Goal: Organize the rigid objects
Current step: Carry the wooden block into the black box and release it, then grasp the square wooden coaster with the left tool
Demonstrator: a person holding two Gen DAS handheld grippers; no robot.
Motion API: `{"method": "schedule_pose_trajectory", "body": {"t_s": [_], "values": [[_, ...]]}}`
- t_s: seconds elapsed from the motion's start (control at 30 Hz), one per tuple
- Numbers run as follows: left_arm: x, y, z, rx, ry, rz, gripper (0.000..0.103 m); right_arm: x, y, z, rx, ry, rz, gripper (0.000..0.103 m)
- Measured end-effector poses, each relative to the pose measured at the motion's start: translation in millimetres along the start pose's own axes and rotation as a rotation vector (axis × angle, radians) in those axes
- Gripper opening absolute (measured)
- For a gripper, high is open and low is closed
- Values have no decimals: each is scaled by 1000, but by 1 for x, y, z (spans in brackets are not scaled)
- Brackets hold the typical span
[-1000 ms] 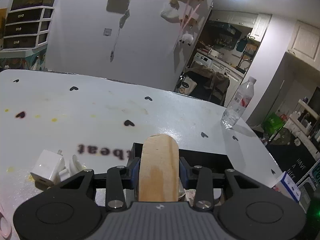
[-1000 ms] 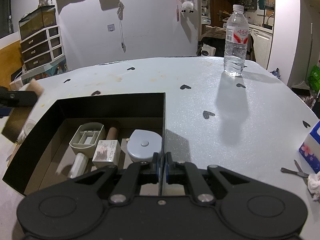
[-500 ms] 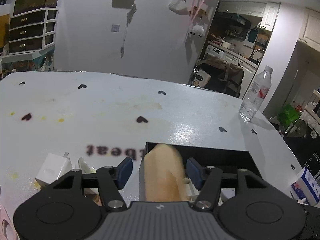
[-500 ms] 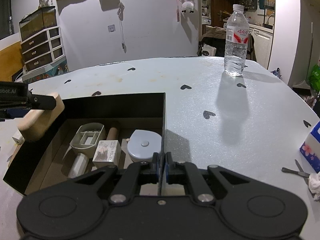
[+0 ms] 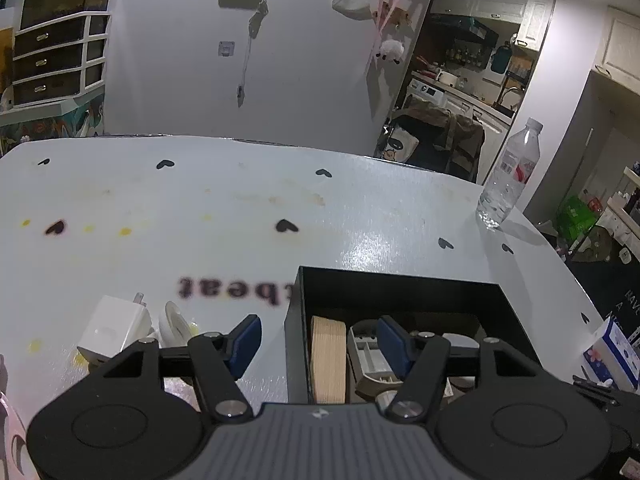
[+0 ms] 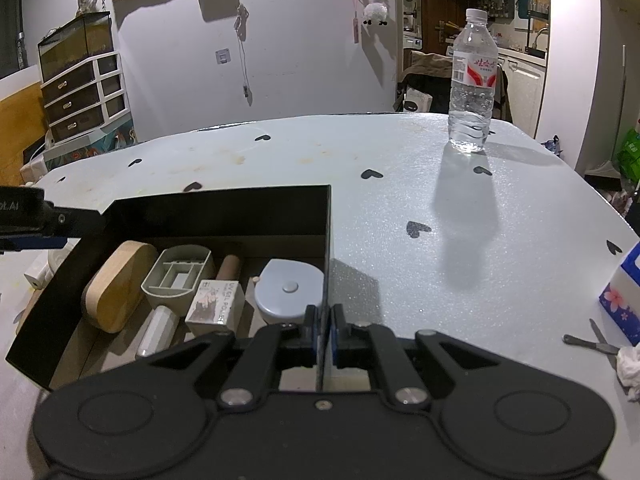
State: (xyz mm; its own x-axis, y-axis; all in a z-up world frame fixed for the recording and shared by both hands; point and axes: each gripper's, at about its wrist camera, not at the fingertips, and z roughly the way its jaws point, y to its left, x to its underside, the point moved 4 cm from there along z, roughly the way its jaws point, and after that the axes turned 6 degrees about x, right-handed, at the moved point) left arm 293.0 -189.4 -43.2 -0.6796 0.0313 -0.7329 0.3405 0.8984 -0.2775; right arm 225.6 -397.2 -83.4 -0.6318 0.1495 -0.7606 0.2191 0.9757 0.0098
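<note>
A rounded wooden block (image 5: 328, 356) (image 6: 116, 284) lies on edge at the left end of the black open box (image 5: 400, 284) (image 6: 220, 212), free of any pad. My left gripper (image 5: 320, 334) hovers above the box's left wall, its jaws opening with nothing gripped; one of its fingers (image 6: 60, 220) shows in the right wrist view. My right gripper (image 6: 322, 320) is shut on the box's thin right wall at the near corner. Also in the box are a grey compartment tray (image 6: 176, 276), a small white carton (image 6: 218, 306) and a round pale case (image 6: 290, 290).
A white charger plug (image 5: 112, 328) and a small white round piece (image 5: 174, 322) lie on the table left of the box. A water bottle (image 6: 474, 80) stands far right. A tissue pack (image 6: 624, 296), a metal tool (image 6: 592, 344) and crumpled paper (image 6: 630, 368) sit near the right edge.
The left gripper's jaws parted and let go of the wooden block, which dropped into the box's left end. The right gripper kept still on the box wall.
</note>
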Motion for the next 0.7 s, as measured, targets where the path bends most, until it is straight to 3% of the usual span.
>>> {"method": "schedule_pose_trajectory", "body": {"t_s": [0.37,0.7], "values": [[12,-4,-13,25,19,54,90,0,0,0,1,0,-1,7],[29,-3,-33,24,19,83,103,1,0,0,2,1,-3,7]]}}
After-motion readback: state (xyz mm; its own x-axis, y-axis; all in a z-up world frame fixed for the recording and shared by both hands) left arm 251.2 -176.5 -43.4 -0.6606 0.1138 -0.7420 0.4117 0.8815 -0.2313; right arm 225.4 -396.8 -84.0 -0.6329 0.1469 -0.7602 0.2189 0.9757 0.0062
